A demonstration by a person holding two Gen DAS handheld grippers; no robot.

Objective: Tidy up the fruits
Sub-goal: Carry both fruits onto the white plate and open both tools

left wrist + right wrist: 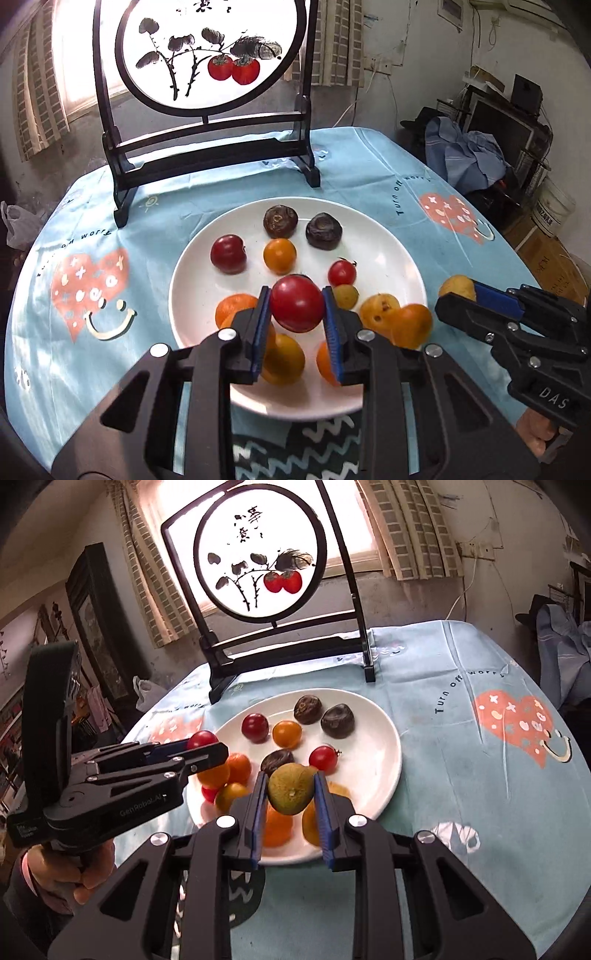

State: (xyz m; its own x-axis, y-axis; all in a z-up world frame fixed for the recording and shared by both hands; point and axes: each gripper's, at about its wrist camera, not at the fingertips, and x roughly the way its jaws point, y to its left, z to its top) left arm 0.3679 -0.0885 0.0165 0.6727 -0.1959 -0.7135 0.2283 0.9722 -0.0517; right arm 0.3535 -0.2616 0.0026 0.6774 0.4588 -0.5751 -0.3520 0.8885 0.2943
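My left gripper (297,306) pinches a red tomato (297,303) above the lower half of the white plate (388,236), mid-frame. My right gripper (290,790) clamps a greenish-brown fruit (291,788), perhaps a lime, over the plate's near rim, among orange fruits (240,768).

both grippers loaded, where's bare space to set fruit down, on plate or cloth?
On the white plate, the right rim beyond the cherry tomato and the far-left rim beside the red tomato are bare. The blue tablecloth right of the plate is open. The plate's near half is crowded with orange fruits. The screen stand blocks the back.
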